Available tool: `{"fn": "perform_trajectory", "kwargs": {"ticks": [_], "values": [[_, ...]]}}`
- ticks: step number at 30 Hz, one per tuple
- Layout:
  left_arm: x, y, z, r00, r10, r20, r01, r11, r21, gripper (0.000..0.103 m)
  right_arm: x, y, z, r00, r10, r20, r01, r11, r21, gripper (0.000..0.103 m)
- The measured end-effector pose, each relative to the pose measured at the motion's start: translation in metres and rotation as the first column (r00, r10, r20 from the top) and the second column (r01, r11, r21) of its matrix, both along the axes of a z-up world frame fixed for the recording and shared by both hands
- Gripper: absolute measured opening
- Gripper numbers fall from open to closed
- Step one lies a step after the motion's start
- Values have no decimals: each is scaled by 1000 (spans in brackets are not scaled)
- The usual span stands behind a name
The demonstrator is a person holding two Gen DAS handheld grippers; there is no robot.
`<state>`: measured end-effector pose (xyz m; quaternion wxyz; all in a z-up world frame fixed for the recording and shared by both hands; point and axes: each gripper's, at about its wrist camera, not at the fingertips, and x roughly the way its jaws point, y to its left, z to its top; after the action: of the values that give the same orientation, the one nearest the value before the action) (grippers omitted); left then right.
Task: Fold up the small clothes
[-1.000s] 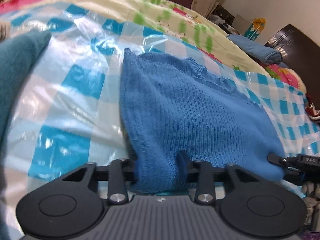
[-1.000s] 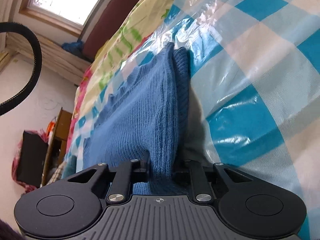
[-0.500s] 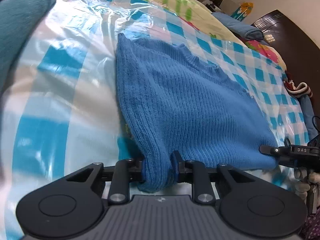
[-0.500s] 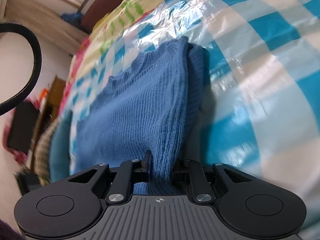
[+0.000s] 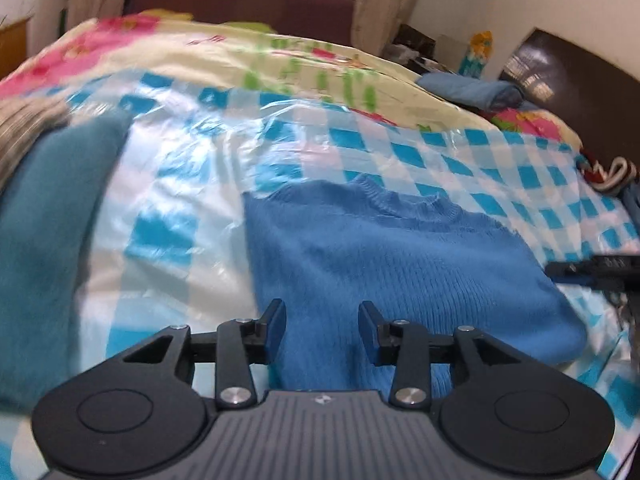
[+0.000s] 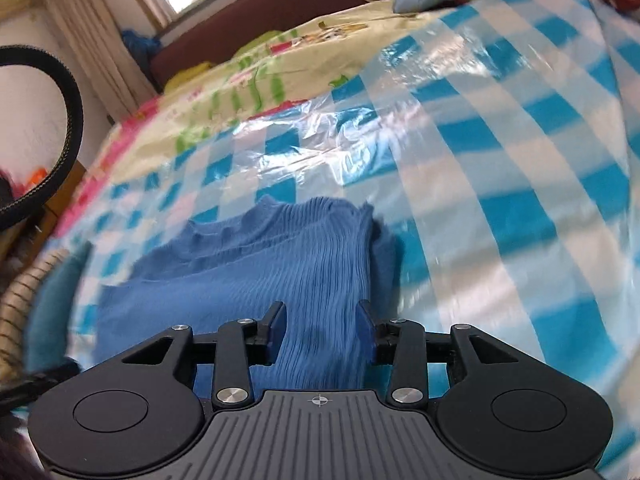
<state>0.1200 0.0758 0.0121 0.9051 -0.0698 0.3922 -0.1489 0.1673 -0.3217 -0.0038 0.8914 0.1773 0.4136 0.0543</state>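
Note:
A blue knit sweater (image 5: 400,264) lies folded on the blue-and-white checked plastic sheet (image 5: 192,184) covering the bed. My left gripper (image 5: 322,326) is open just above the sweater's near left edge, with the cloth between and under the fingers but not pinched. In the right wrist view the same sweater (image 6: 280,256) lies flat, and my right gripper (image 6: 320,328) is open over its near right edge. The tip of the right gripper (image 5: 592,270) shows at the far right of the left wrist view.
A teal garment (image 5: 44,232) lies to the left of the sweater, with a striped grey one (image 5: 24,124) behind it. A flowered quilt (image 5: 240,52) covers the far part of the bed. Folded blue cloth (image 5: 468,90) and a dark headboard (image 5: 576,80) are at the right.
Both grippers have opened and let go of the sweater's near edge. The sweater now lies flat on the sheet, and both grippers have lifted and tilted up.

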Motion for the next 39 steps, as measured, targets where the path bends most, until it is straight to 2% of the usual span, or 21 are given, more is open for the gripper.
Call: {"fn": "perform_trajectory", "kwargs": {"ticks": [2, 3, 4, 6, 9, 12, 14, 17, 19, 21, 24, 25, 27, 29, 31, 36, 39], "values": [[11, -11, -9, 1000, -26, 2, 26, 999, 43, 44, 17, 10, -8, 1000, 21, -11, -22, 999, -50, 37], [14, -13, -14, 999, -34, -4, 34, 997, 67, 44, 20, 14, -11, 1000, 24, -17, -25, 997, -74, 25], [20, -15, -21, 999, -36, -15, 37, 994, 100, 44, 27, 16, -14, 999, 30, -28, -32, 996, -82, 1], [31, -15, -32, 999, -30, -30, 34, 988, 149, 41, 33, 14, -11, 999, 24, -28, -25, 998, -55, 1], [48, -6, -35, 999, 29, -17, -26, 986, 162, 40, 39, 6, 5, 999, -24, 45, 27, 998, -62, 0], [60, 9, -36, 995, 97, -36, -94, 992, 80, 40, 50, 2, -1, 998, -68, 12, 69, 990, -120, 0], [54, 10, -33, 995, 102, -13, -101, 992, 74, 40, 44, 8, 4, 997, -75, 22, 77, 985, -152, 7], [45, 12, -32, 994, 106, 4, -106, 993, 42, 40, 30, 30, 25, 996, 19, 86, -11, 996, -91, 11], [41, 12, -31, 993, 118, 15, -119, 992, 34, 40, 33, 57, 28, 993, 103, 62, -100, 994, -52, 20], [35, 12, -29, 991, 128, 27, -129, 992, 17, 40, 42, 85, 23, 986, 165, 23, -164, 986, -35, 23], [31, 13, -28, 989, 143, 42, -143, 990, -10, 40, 59, 125, 6, 975, 221, -31, -222, 975, -24, 39], [30, 13, -28, 988, 145, 49, -145, 989, -13, 40, 64, 136, 1, 973, 228, -45, -230, 973, -32, 41], [29, 11, -29, 988, 145, 59, -144, 989, -16, 41, 74, 154, -13, 971, 223, -90, -229, 971, -65, 40], [27, 10, -32, 988, 139, 68, -138, 990, -20, 42, 76, 165, -23, 972, 211, -105, -223, 968, -115, 31], [25, 10, -36, 988, 135, 77, -133, 991, -23, 42, 76, 167, -22, 974, 206, -95, -216, 969, -118, 3], [20, 19, -32, 981, 161, 111, -152, 985, -88, 43, 69, 157, 8, 986, 167, 4, -166, 983, -77, 2], [17, 20, -29, 977, 161, 139, -148, 984, -100, 47, 75, 157, 13, 991, 125, 47, -121, 989, -87, 2]]}}
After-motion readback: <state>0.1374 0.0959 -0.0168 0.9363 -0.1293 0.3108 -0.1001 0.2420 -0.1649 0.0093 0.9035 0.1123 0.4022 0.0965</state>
